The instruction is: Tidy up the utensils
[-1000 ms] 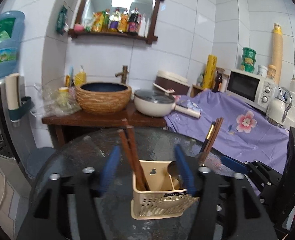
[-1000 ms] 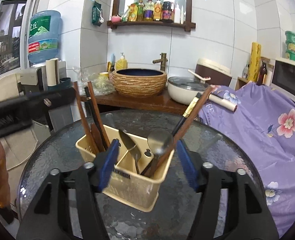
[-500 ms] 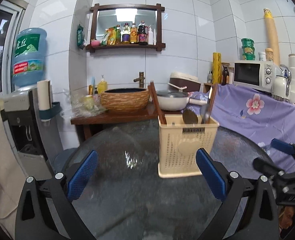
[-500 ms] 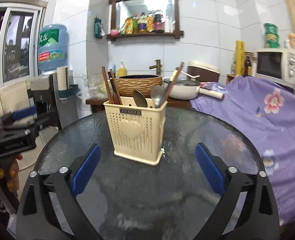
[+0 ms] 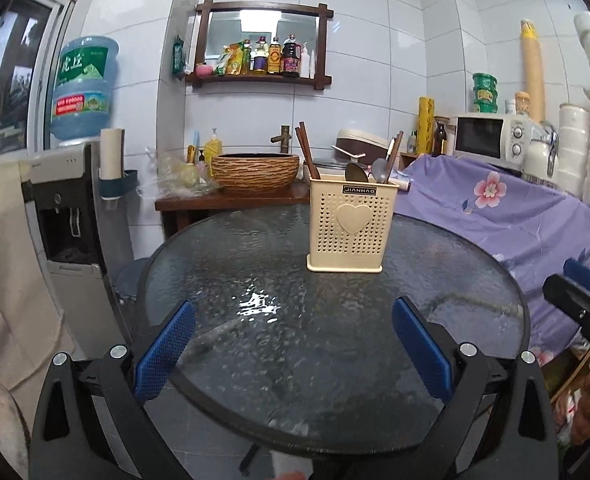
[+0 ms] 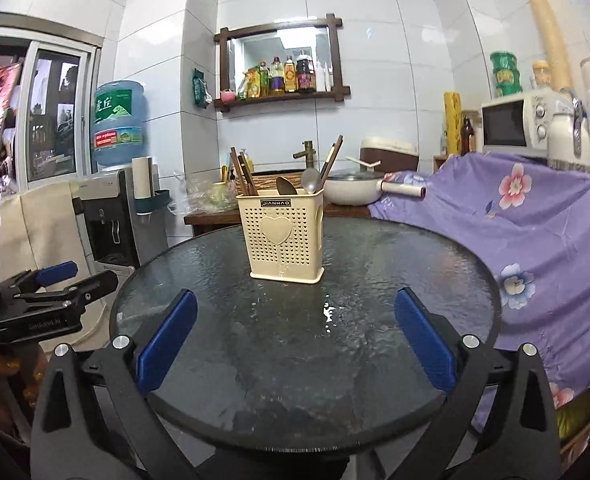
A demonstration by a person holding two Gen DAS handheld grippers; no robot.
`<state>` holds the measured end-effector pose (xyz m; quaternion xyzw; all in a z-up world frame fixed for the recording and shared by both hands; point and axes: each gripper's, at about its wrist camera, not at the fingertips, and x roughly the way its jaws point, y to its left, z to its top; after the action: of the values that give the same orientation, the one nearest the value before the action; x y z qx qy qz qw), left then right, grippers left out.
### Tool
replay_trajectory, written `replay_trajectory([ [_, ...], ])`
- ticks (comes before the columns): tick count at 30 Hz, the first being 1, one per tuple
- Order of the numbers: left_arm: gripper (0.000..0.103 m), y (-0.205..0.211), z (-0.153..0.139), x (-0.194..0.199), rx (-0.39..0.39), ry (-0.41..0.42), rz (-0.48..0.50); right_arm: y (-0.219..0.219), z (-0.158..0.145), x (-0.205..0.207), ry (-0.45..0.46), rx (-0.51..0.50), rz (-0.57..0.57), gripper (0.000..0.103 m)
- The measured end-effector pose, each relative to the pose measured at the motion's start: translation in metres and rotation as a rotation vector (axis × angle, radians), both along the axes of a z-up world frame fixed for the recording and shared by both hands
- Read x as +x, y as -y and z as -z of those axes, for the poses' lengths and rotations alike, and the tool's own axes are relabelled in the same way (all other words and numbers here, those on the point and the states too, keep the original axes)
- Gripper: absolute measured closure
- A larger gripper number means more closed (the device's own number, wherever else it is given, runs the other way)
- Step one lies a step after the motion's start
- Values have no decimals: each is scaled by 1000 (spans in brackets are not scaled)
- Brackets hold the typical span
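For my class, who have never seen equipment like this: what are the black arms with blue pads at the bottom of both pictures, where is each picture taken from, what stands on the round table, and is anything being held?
There is no robot here. A person holds a hand-operated claw in each hand, and a wide-angle camera on each looks forward along its fingers. One picture comes from the left claw, the other from the right claw; the blue pads are their fingertips. Each claw also appears at the edge of the other's picture. On the round glass table stands a cream utensil holder with a heart on its front. It contains chopsticks and spoons. Both claws are wide open over the table's near edge, apart from the holder. Nothing is held.
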<state>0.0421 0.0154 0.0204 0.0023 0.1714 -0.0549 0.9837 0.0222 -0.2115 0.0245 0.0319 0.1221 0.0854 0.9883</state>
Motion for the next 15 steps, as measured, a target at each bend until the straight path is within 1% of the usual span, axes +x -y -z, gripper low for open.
replay_trajectory([
  [3,6,6,0,-17,14,23,23,-3,1,-16,17,-17,-14,6],
  [7,6,11,-2,-34,11,58,31,-3,0,-29,32,-11,-27,6],
  [15,6,14,-3,-46,-7,79,28,2,-2,-40,40,5,-22,6],
])
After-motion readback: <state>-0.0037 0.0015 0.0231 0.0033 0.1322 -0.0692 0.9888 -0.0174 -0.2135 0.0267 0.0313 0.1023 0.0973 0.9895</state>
